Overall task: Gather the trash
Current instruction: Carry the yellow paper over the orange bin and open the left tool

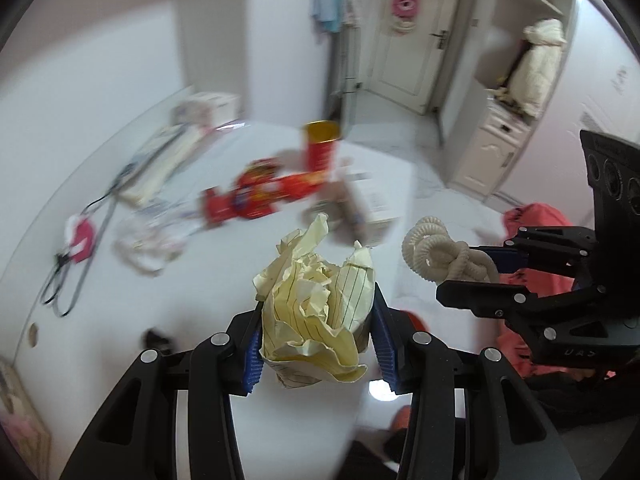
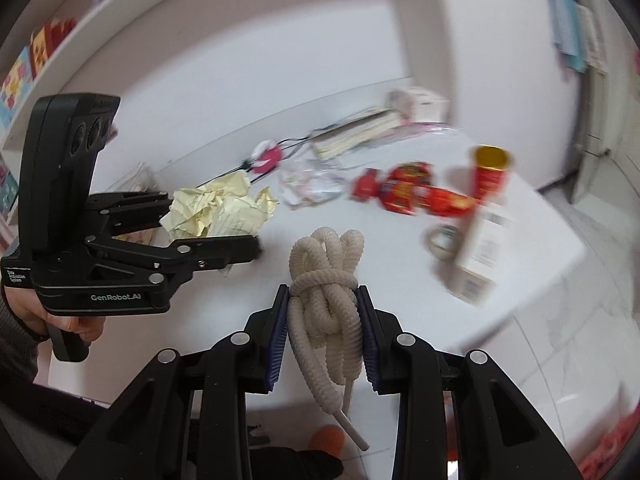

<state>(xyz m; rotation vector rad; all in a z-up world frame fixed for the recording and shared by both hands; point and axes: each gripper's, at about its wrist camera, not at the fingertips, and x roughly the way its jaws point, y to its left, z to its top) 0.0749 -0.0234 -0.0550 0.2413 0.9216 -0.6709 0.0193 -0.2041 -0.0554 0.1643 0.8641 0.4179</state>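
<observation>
My left gripper [image 1: 318, 336] is shut on a crumpled ball of yellow lined paper [image 1: 316, 312], held above the white table [image 1: 224, 280]. The same paper [image 2: 218, 210] shows in the right wrist view, clamped in the left gripper [image 2: 208, 220] at the left. My right gripper [image 2: 322, 332] is shut on a knotted cream corrugated tube [image 2: 326, 280], one loose end hanging below the pads. In the left wrist view that tube [image 1: 440, 254] sticks out of the right gripper [image 1: 486, 276] at the right. Both loads hang over the table's near part.
On the table lie red snack wrappers [image 2: 412, 194], an upright red can with a gold rim [image 2: 490, 172], a white box [image 2: 480, 248], clear plastic wrap [image 2: 310, 184], books [image 2: 356, 132] and a pink item with black cords [image 2: 266, 158]. A red bag [image 1: 532, 280] sits right of the table.
</observation>
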